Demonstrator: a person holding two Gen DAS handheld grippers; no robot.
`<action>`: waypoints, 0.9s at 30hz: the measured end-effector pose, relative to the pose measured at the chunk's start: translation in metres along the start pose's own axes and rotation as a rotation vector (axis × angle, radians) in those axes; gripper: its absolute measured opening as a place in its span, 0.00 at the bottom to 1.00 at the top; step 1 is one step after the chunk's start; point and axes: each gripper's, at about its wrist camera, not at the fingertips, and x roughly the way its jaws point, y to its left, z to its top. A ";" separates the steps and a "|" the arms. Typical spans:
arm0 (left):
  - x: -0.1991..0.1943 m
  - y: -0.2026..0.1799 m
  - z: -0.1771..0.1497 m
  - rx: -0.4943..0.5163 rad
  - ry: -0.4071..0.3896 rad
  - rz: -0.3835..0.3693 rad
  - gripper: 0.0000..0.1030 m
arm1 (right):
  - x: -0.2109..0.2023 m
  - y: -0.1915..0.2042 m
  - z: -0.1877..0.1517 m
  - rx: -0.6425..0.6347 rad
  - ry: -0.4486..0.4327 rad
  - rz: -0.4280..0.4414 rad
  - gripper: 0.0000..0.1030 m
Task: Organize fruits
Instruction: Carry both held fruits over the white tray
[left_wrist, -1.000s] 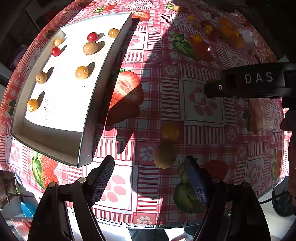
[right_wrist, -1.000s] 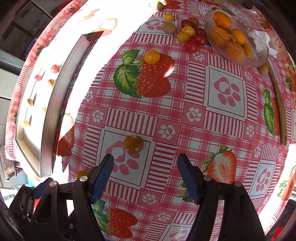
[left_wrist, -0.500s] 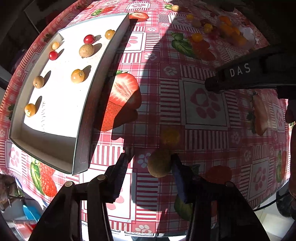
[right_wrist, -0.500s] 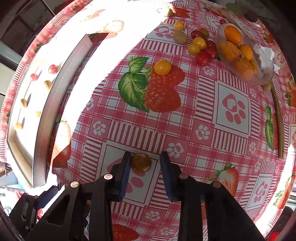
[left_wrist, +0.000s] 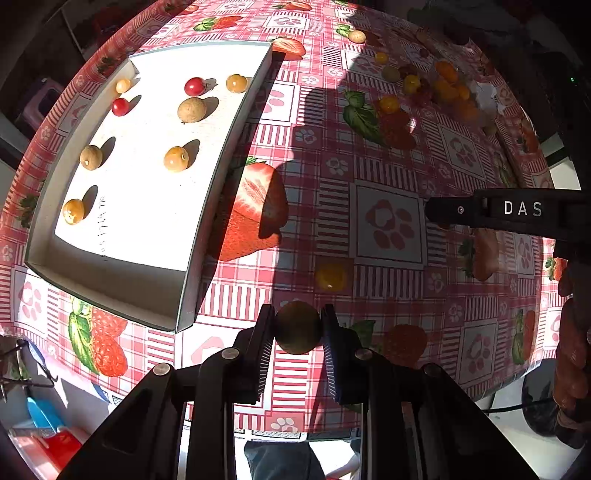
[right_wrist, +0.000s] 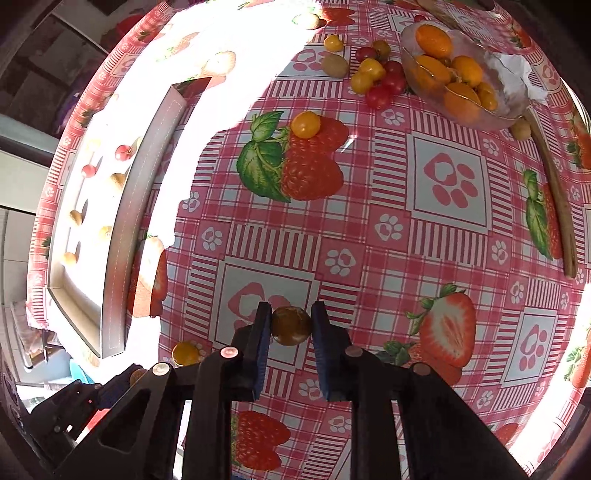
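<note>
My left gripper (left_wrist: 297, 326) is shut on a round brown fruit (left_wrist: 297, 328), held over the near table edge in shadow. A yellow tomato (left_wrist: 330, 276) lies just beyond it. My right gripper (right_wrist: 290, 325) is shut on a dark orange tomato (right_wrist: 291, 325) on the tablecloth. A white tray (left_wrist: 192, 254) at the left holds several small fruits, such as a brown one (left_wrist: 191, 109) and a red tomato (left_wrist: 194, 86). It also shows in the right wrist view (right_wrist: 122, 258). A loose yellow tomato (right_wrist: 305, 124) lies on the cloth farther back.
A glass bowl (right_wrist: 495, 114) of orange fruits stands at the far right, with a cluster of red and yellow tomatoes (right_wrist: 376, 79) beside it. A wooden stick (right_wrist: 554, 206) lies along the right. The right gripper's body (left_wrist: 517, 210) crosses the left wrist view.
Both grippers have closed from wide open: the left on the brown fruit, the right on the dark orange tomato. Each moved forward to its fruit first.
</note>
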 end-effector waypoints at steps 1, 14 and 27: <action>-0.004 0.001 0.000 0.001 -0.004 0.002 0.26 | -0.001 -0.003 -0.003 0.007 0.000 0.004 0.23; -0.045 0.007 -0.006 -0.036 -0.063 0.048 0.26 | -0.043 -0.021 -0.026 0.008 -0.020 0.014 0.23; -0.062 0.017 -0.004 -0.109 -0.111 0.083 0.26 | -0.069 0.007 -0.022 -0.056 -0.058 0.053 0.23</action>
